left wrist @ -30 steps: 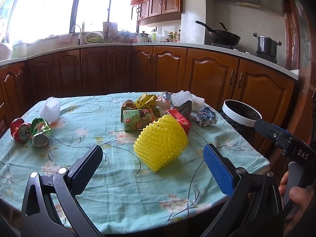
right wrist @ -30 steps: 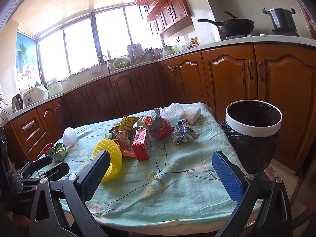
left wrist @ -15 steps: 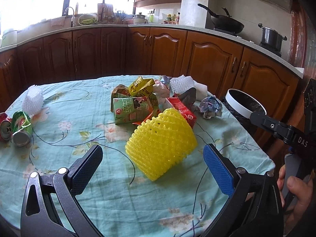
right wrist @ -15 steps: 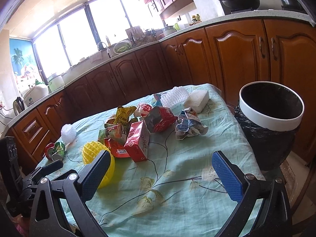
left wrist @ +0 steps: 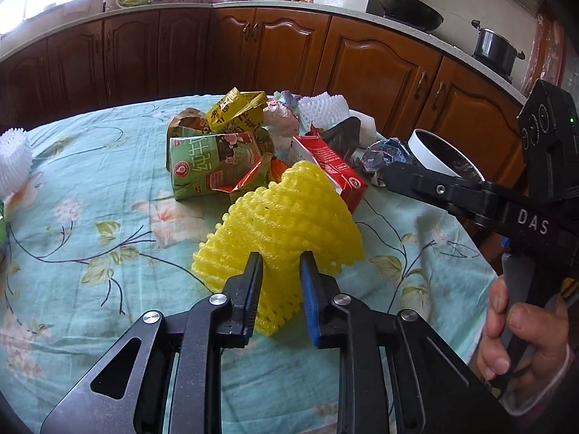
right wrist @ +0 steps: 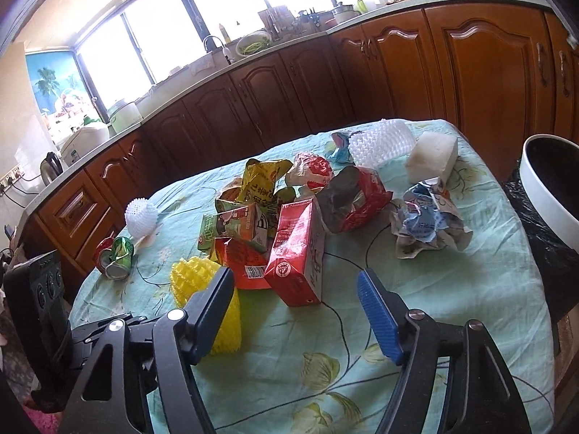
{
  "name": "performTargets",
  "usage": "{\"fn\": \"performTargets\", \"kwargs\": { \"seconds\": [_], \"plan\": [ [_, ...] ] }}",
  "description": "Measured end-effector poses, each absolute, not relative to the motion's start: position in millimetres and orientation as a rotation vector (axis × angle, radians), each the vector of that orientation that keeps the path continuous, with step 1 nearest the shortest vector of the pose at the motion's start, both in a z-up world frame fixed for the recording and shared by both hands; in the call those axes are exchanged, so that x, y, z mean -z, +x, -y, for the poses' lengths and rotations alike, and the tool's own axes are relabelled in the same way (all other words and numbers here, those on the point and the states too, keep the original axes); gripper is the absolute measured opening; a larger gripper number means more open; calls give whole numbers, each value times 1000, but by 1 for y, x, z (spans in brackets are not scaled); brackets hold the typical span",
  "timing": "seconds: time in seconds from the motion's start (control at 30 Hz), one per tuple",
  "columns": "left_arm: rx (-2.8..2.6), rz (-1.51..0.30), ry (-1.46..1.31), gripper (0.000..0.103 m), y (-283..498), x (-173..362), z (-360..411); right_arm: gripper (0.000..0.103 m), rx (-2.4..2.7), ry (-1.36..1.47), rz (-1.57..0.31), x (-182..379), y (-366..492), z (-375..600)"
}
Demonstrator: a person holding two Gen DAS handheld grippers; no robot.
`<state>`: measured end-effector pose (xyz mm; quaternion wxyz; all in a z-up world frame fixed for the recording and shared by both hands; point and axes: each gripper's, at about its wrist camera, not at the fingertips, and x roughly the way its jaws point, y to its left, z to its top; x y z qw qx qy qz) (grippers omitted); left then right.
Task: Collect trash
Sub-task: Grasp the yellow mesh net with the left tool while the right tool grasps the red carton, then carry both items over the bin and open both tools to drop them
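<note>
The left gripper [left wrist: 280,269] had just been closing, and its jaws stood narrow, pinched on the near rim of the yellow foam net [left wrist: 289,224], which lay on the bench [left wrist: 90,217] just in front of the heap of cartons. The main risk was judged to be the grip itself: the net was soft, open mesh, held only by a thin fold at its edge, so it could have squeezed flat and slipped out on the lift, or sprung back and dragged. Its far end touched the red carton [left wrist: 331,166] behind it, so a careless pull might also have tipped that carton or stirred the wrappers beside it. The right gripper [right wrist: 295,296] had also just been closing; its jaws were about half open with nothing pressed between them, aimed at the same red carton [right wrist: 298,249], and the two tools were close enough that a clash beside the net looked possible. The net lay on its side like a squat sleeve, its long axis running from the left jaws away toward the red carton, one end toward the camera and the other toward the heap. The bin [left wrist: 434,152] stood off the bench edge, well beyond the net and to its right.
</note>
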<state>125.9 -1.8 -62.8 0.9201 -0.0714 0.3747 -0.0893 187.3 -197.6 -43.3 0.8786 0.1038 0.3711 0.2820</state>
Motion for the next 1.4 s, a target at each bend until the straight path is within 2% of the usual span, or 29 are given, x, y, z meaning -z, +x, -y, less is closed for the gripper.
{"fn": "performTargets", "kwargs": {
  "seconds": [0.1,0.23,0.3,0.73,0.93,1.13,1.17,1.2,1.27,1.3,1.4],
  "plan": [
    [191,-761,-168,13,123,59,-7,57,-596,199,-806,51,199,185],
    [184,-738,-179,11,120,48,-17,53,-611,159,-844,59,210,168],
    [182,-733,-183,11,120,44,-21,36,-608,139,-863,65,215,163],
    [258,-652,-154,11,130,3,7,34,-577,216,-760,33,192,226],
    [293,-655,-136,11,140,-1,27,34,-575,205,-848,49,188,245],
    [279,-673,-140,11,145,2,28,43,-582,165,-903,62,195,239],
    [273,-675,-140,11,146,3,27,52,-582,153,-899,61,195,236],
    [266,-676,-139,11,146,3,26,55,-586,146,-897,60,198,233],
    [257,-677,-140,11,147,2,24,51,-582,111,-897,61,203,226],
    [253,-678,-141,11,148,2,24,34,-582,99,-901,63,204,224],
    [248,-681,-136,11,151,1,26,31,-585,100,-899,64,202,225]
  ]
}}
